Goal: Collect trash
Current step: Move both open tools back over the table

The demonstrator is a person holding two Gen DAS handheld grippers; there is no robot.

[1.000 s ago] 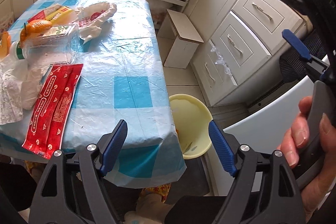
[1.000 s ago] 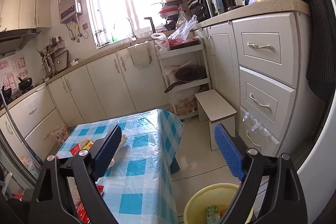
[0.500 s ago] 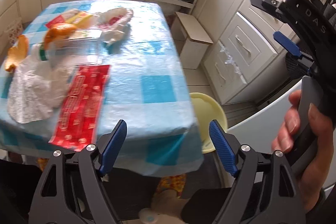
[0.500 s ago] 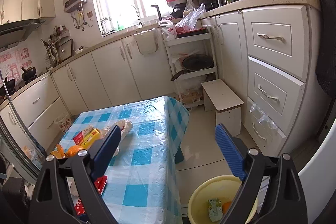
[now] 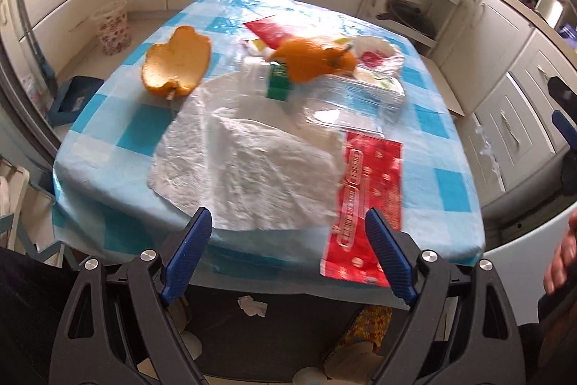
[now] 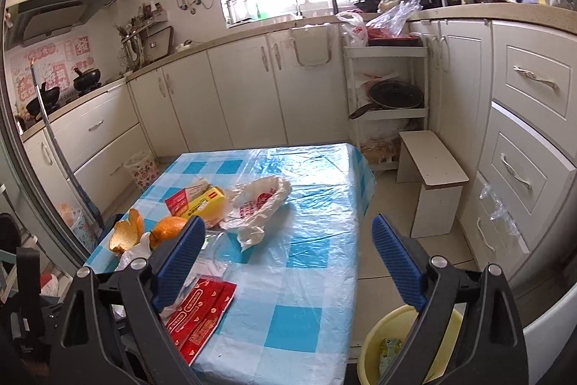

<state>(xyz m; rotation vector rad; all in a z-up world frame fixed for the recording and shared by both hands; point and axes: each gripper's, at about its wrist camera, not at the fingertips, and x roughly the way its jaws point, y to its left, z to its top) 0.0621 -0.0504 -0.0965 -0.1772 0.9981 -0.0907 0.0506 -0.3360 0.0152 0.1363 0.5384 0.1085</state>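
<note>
Left gripper (image 5: 288,240): my blue-padded fingers stand wide apart, holding nothing, level with the near edge of the table.
Right gripper (image 6: 288,255): my fingers stand wide apart and hold nothing, raised above the table's right side.
Table: blue-and-white checked plastic tablecloth (image 5: 443,147) covers it, straight ahead of my left gripper.
Crumpled white paper sheet (image 5: 249,168): directly ahead of my left fingers, reaching almost to the near table edge.
Long red printed foil wrapper (image 5: 368,201): just ahead of my left gripper's right finger, its near end hanging over the table edge; the paper sheet's edge touches it.
Clear crushed plastic bottle (image 5: 346,100): beyond the paper sheet, lying on its side.
Small green carton (image 5: 277,83): beside the bottle, farther ahead.
Orange peel pieces: one curled piece (image 5: 176,67) ahead to the left, one (image 5: 313,60) resting over the bottle.
White plastic bag with red print (image 6: 259,204): far ahead of my right gripper, between its fingers in view.
Yellow and red packet (image 6: 202,199): left of that bag.
Round pale yellow plastic bin (image 6: 375,345): on the floor under my right gripper's right finger, a carton inside.
</note>
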